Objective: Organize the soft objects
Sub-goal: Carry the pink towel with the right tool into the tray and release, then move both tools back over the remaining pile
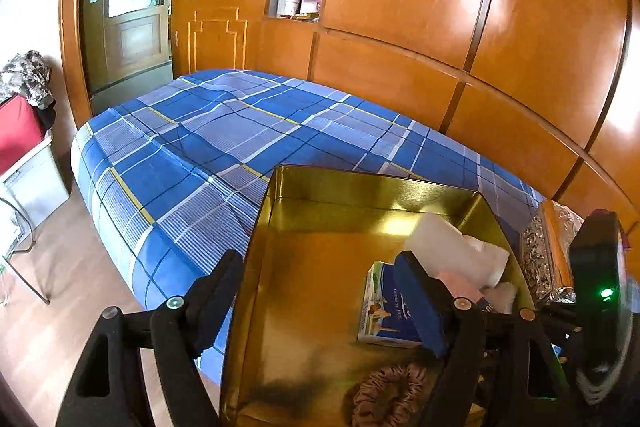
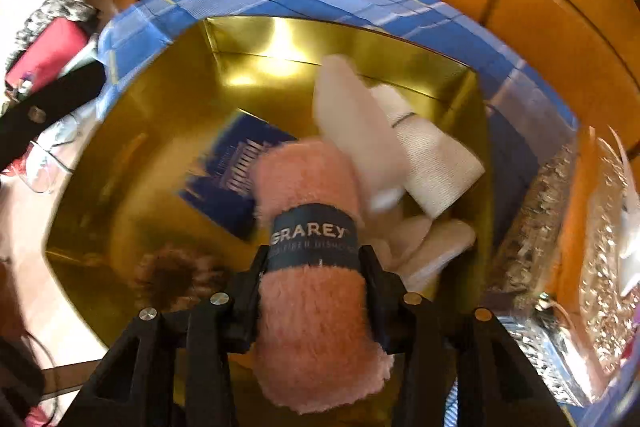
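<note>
**While right gripper clamps pink cloth over tin, left braces the wall**

Since the cloth is soft, the right gripper [image 2: 314, 267] bites it across the paper band, the stiffest part of the roll. Both pads press the band's sides, jaws narrow around it. The pink microfiber cloth roll [image 2: 308, 195] sticks out ahead of the jaws and bulges behind them, hanging over the open gold tin [image 2: 168, 99]. Whether its front end touches the contents below: cannot tell, frame is blurred.

Already in the tin, ahead and right of the right jaws: a white rolled cloth [image 2: 436, 163] and a white fuzzy piece [image 2: 352, 115] leaning on it. Ahead-left: a blue tissue pack [image 2: 228, 167]. Just left, low: a brown scrunchie [image 2: 172, 275]. Bare floor remains left of the jaws, likely the drop spot.

The left gripper [image 1: 320, 303] stands wide, straddling the tin's near-left wall: one finger outside over the plaid bedspread [image 1: 192, 147], the other inside beside the tissue pack. No squeeze visible. Judged purpose: steady the tin on the soft bed, which would otherwise tip or slide.

Right of the tin sits an ornate silver lid or box [image 2: 560, 227], apart from both jaws.

Task looks well along; this cloth is not yet released.
</note>
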### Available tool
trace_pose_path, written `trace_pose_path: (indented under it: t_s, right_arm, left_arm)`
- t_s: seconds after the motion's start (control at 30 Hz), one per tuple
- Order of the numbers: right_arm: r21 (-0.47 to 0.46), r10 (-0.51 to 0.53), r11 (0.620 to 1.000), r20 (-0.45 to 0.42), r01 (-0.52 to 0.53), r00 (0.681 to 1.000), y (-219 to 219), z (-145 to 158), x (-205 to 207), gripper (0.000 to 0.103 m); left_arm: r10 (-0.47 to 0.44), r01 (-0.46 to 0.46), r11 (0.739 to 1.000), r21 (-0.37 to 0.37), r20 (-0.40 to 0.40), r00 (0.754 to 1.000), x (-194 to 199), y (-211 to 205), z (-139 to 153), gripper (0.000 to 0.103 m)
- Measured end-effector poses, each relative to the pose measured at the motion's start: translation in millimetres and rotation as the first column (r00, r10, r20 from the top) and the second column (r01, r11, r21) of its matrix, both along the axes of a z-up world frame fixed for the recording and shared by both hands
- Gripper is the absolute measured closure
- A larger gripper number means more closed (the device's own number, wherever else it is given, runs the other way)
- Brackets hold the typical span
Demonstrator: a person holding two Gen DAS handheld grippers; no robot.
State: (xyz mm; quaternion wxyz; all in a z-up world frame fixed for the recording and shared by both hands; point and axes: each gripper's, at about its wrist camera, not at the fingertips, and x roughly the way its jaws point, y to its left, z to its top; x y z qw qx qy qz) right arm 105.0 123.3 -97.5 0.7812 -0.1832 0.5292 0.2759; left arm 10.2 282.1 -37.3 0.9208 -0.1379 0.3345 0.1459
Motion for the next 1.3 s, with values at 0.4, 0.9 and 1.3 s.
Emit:
trace_pose_path:
  t_s: [0.4, 0.9, 1.3]
  right_arm:
    - [0.199, -0.048, 0.979, 0.043, 0.039, 0.998, -44.5, 34.1, -22.9, 0.048]
    - [0.218, -0.148, 0.972, 0.276, 0.088, 0.95, -104.8, 82.0, -51.4, 0.048]
    - [0.275, -0.339, 0.927, 0.324, 0.254, 0.884, -196.9, 104.1, -46.8, 0.048]
  left_arm:
    - [-0.068, 0.067, 0.997, 0.04, 0.024, 0.997, -2.6, -25.0, 8.0, 0.021]
    - [-0.226, 0.22, 0.968, 0.121, 0.038, 0.973, -7.9, -77.5, 16.1, 0.021]
    - [-0.334, 0.324, 0.931, 0.17, 0.033, 0.942, -14.7, -111.7, 19.9, 0.021]
